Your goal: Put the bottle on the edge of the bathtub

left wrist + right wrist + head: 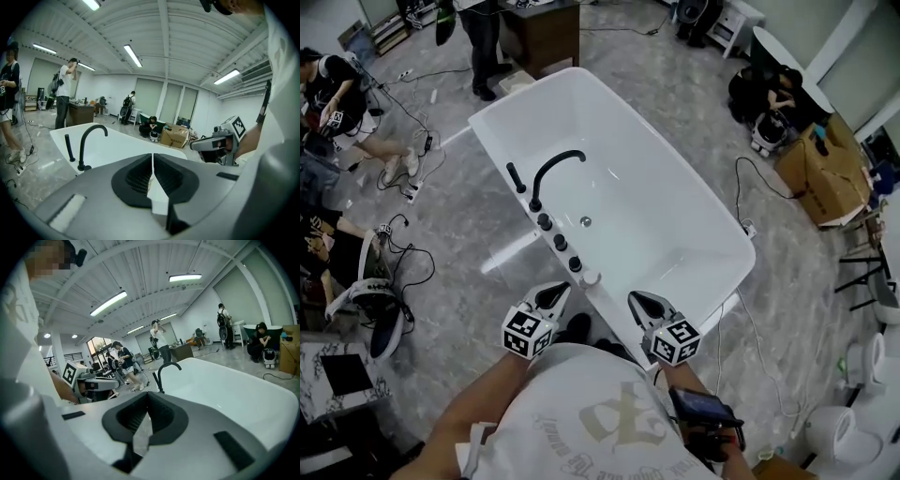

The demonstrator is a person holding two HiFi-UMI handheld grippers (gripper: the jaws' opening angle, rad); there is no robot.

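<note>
Left gripper (556, 294) and right gripper (641, 302), both closed, face one bathtub (661, 211).

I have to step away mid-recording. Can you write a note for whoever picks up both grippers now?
Left gripper: shut, empty, held near the body.
Right gripper: shut, empty, beside it.
What looks like the bottle, small and white, stands on the near edge of the bathtub, at the end of the row of black knobs.
Done: placing, apparently.
Left: only check that it stands steady.
</note>
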